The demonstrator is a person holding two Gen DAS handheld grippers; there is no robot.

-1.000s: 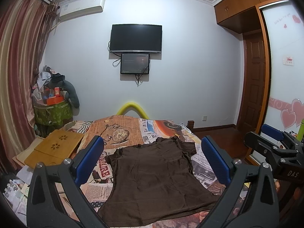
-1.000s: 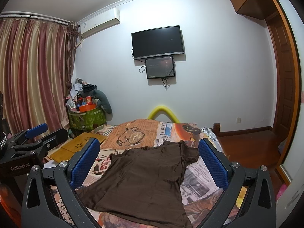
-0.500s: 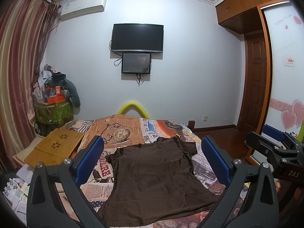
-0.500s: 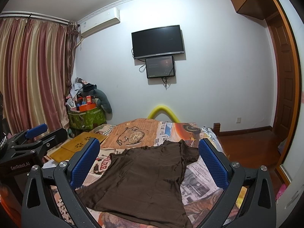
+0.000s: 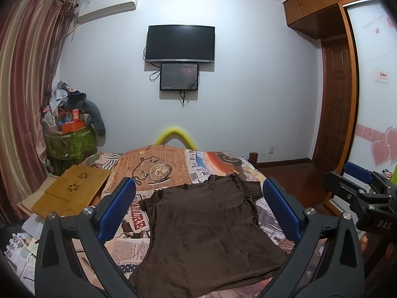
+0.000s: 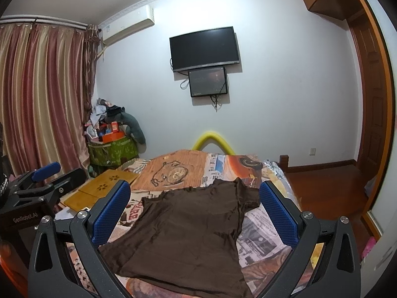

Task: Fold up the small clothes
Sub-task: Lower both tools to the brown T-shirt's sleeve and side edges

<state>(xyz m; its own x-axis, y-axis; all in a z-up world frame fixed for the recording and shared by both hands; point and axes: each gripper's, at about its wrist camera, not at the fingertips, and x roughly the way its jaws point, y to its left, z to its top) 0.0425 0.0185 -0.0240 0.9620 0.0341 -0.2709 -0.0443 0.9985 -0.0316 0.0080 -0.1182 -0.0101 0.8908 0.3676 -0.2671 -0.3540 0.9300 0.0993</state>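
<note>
1. Far left, beside the bed, a perforated bamboo lap tray point(image 5: 72, 191) lies clear of the work; it plays no part in the fold.
2. My left gripper point(image 5: 198, 211) hangs above the bed's near end, jaws spread wide, holding nothing; over the last second it has barely drifted.
3. Centre: the dark brown short-sleeved shirt point(image 5: 206, 233) lies flat and unfolded on the newsprint-patterned bed cover point(image 5: 129, 245), collar toward the far wall, hem nearest me; it has not shifted.
4. My right gripper point(image 6: 194, 214) hovers likewise, fully open and empty; with nothing changed, I judge the first fold not yet begun.
</note>
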